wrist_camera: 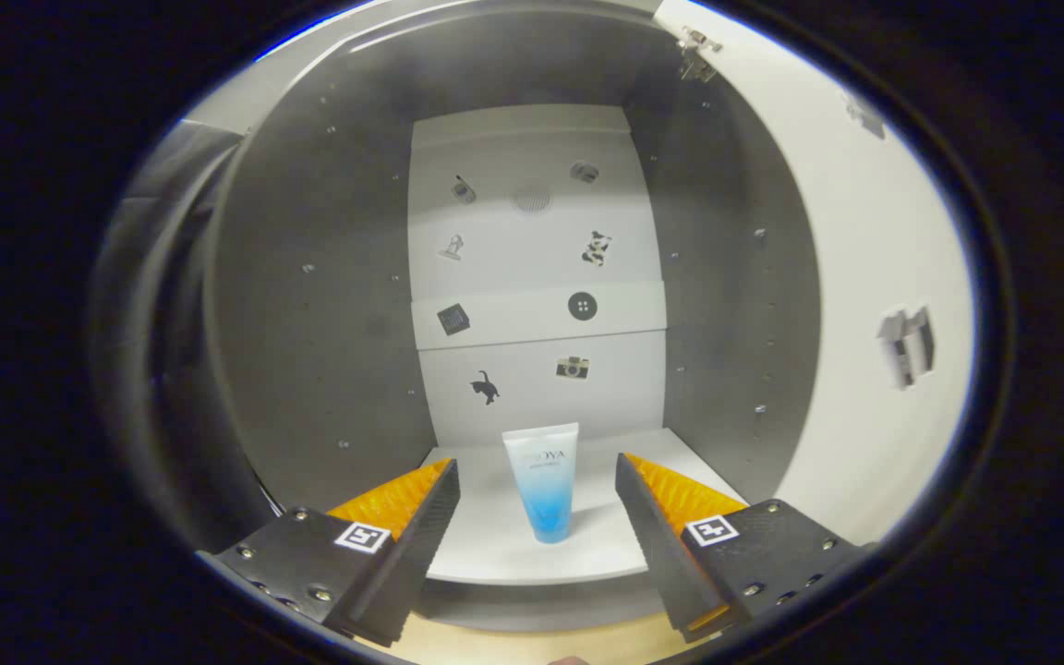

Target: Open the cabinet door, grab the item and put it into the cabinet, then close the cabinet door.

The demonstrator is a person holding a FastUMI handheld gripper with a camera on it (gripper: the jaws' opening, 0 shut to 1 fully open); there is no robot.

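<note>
The gripper [537,480] sits low in the frame with its fingers [421,517] spread wide apart, holding nothing. Neither finger touches anything; there is clear space on both sides between them and the tube [541,480]. The gripper is level and points straight into the open cabinet [310,277], both fingers reaching to about the front part of the shelf [495,554].

The tube stands upright on its cap in the lower centre of the frame, on the shelf inside the cabinet, between the two fingertips and slightly beyond them. Its body is white at the top and fades to blue toward the cap. It stands free, apart from the cabinet's side walls and back panel [537,277].

The back panel fills the middle of the frame and carries several small stickers. The grey side walls curve up on the left and right of it, dotted with small holes and pins. The door [864,323] stands open at the right of the frame, with a hinge [698,51] at upper right and stickers on its inner face. A strip of wood-toned surface [513,642] shows at the bottom of the frame, below the shelf's front edge.
</note>
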